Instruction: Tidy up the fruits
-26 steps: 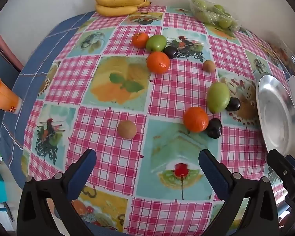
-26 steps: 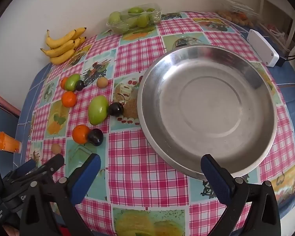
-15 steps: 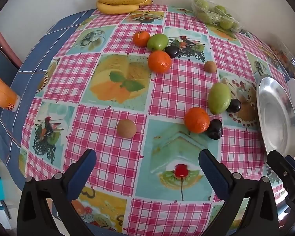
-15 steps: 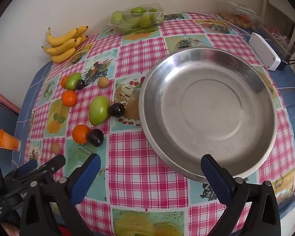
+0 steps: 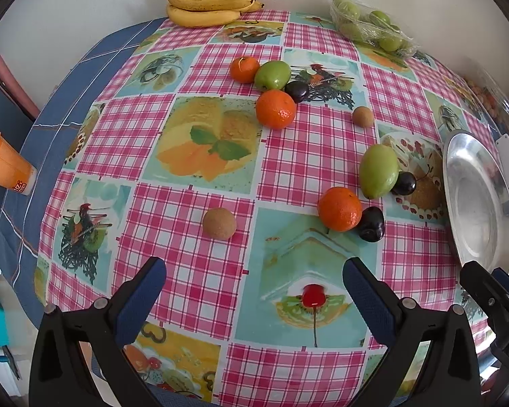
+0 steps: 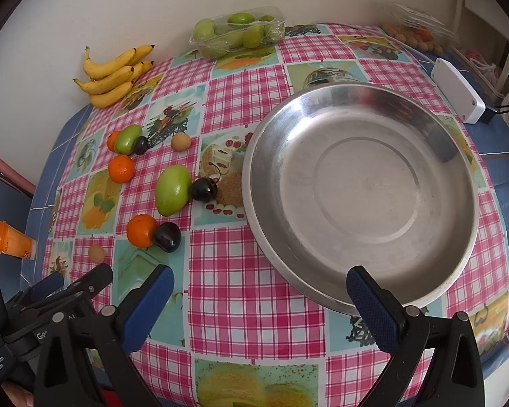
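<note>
Left wrist view had the left hand-held gripper [image 5: 254,293] nearest, its blue-padded jaws wide apart and holding nothing, poised above the worktop [image 5: 200,271] with its pink check cloth. Just beyond the left jaw lay a brown kiwi [image 5: 219,224], alone. Farther right sat an orange [image 5: 339,208] touching a dark plum [image 5: 371,224], and behind them a green mango [image 5: 378,170] with a second dark plum [image 5: 403,183] against its right side. The steel bowl [image 5: 471,203] stood at the right edge, near that pair. Deeper in, a small brown kiwi [image 5: 362,116] lay by itself, and a cluster of a large orange [image 5: 275,109], a third plum [image 5: 297,91], a green fruit [image 5: 272,74] and a small orange [image 5: 244,69] sat together. At the far edge, by the wall, lay a bunch of bananas [image 5: 210,3] and a clear pack of green fruit [image 5: 370,23]. An orange cup [image 5: 5,166] stood off the worktop to the left.

Right wrist view showed the right hand-held gripper [image 6: 258,300] likewise spread open and empty, its right jaw over the near rim of the steel bowl [image 6: 356,305], which held nothing. The left hand-held gripper [image 6: 56,288] showed at the lower left. A white box [image 6: 456,90] lay beyond the bowl on the right.
</note>
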The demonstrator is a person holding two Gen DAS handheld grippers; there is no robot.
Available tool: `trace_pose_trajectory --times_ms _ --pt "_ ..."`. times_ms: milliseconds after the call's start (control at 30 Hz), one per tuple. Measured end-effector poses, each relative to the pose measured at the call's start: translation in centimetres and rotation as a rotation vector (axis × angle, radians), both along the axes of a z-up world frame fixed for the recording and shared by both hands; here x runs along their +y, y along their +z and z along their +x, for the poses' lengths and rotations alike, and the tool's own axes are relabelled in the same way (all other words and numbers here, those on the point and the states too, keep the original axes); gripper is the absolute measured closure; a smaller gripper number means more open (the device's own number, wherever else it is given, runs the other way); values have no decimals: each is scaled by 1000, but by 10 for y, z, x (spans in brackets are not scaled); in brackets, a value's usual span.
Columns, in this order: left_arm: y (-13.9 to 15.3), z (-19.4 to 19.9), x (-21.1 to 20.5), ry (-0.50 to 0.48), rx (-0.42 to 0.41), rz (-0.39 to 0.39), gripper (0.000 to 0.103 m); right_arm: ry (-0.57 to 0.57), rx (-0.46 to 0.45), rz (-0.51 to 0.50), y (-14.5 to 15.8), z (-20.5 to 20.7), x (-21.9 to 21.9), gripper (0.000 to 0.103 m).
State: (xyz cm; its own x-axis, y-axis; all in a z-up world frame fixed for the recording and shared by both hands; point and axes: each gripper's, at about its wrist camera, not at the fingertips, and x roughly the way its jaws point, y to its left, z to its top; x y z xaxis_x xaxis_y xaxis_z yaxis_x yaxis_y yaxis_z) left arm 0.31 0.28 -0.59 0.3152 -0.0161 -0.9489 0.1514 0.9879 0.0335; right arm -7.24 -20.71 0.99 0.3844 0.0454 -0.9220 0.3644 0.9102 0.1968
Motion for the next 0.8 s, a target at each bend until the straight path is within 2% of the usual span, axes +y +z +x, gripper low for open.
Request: trace_pose_trajectory --times_ms 800 --pt "0 1 0 -1 2 1 0 3 2 -4 0 0 1 0"
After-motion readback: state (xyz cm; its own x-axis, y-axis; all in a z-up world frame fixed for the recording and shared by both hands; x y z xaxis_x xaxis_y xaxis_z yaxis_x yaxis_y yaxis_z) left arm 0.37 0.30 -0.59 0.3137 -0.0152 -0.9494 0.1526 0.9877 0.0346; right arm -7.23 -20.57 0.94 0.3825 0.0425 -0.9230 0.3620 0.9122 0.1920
